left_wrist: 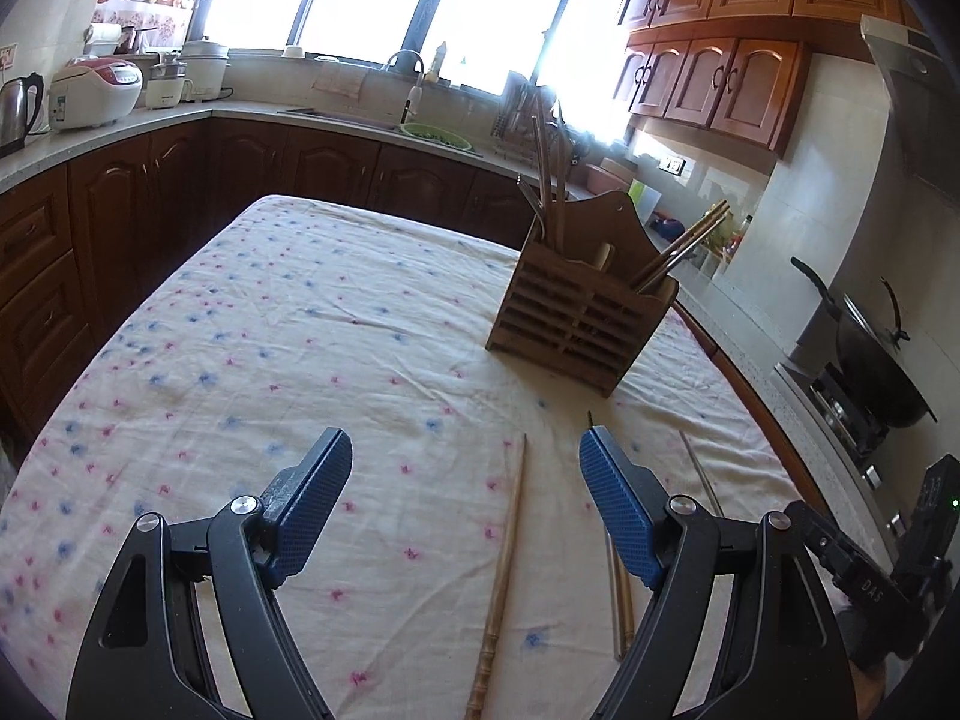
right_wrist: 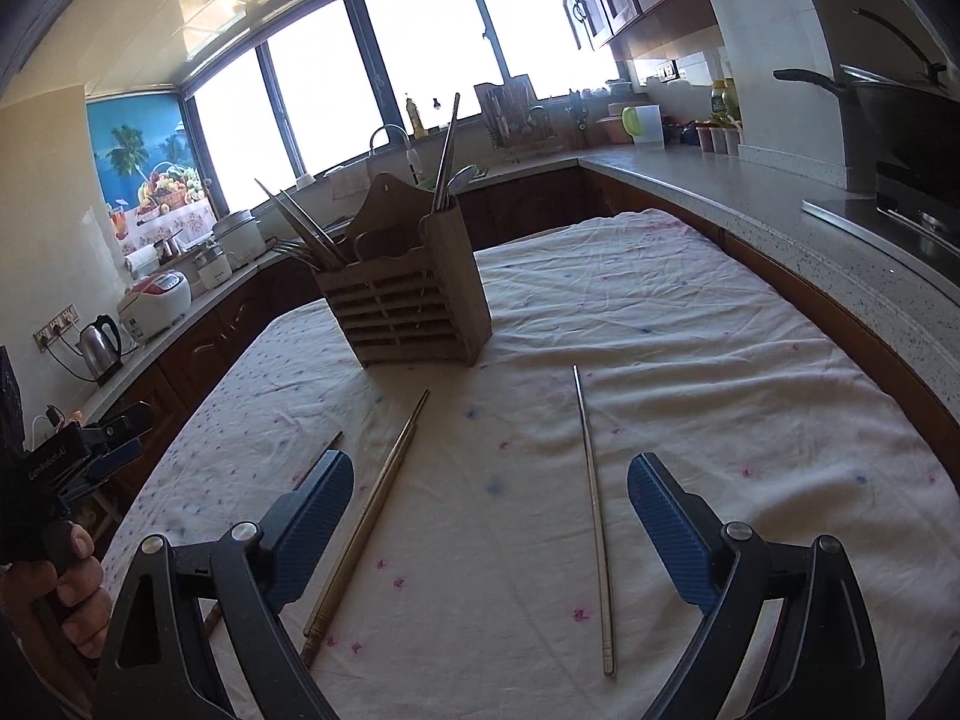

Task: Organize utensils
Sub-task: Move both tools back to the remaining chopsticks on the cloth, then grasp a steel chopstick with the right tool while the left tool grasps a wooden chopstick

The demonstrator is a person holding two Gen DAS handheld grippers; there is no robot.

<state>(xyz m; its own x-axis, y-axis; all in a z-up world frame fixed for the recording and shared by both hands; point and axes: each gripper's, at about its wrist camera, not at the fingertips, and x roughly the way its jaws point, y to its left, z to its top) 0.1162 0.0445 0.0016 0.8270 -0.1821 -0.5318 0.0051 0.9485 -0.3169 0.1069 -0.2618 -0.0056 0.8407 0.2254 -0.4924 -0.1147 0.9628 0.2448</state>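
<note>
A wooden slatted utensil holder (left_wrist: 576,315) (right_wrist: 408,312) stands on the table with chopsticks and cutlery in its compartments. Loose on the flowered cloth lie a wooden chopstick (left_wrist: 501,570), a brown pair (right_wrist: 366,516) and a thin metal chopstick (right_wrist: 594,516). My left gripper (left_wrist: 465,444) is open and empty, above the wooden chopstick, which lies between its fingers. The pair (left_wrist: 621,594) lies partly under its right finger. My right gripper (right_wrist: 489,471) is open and empty, with the metal chopstick between its fingers and the pair beside its left finger.
The table (left_wrist: 288,324) is ringed by counters with dark cabinets. A rice cooker (left_wrist: 96,90) and a kettle (left_wrist: 18,108) stand at the left. A sink (left_wrist: 384,117) is at the back. A wok (left_wrist: 870,360) on a stove is at the right.
</note>
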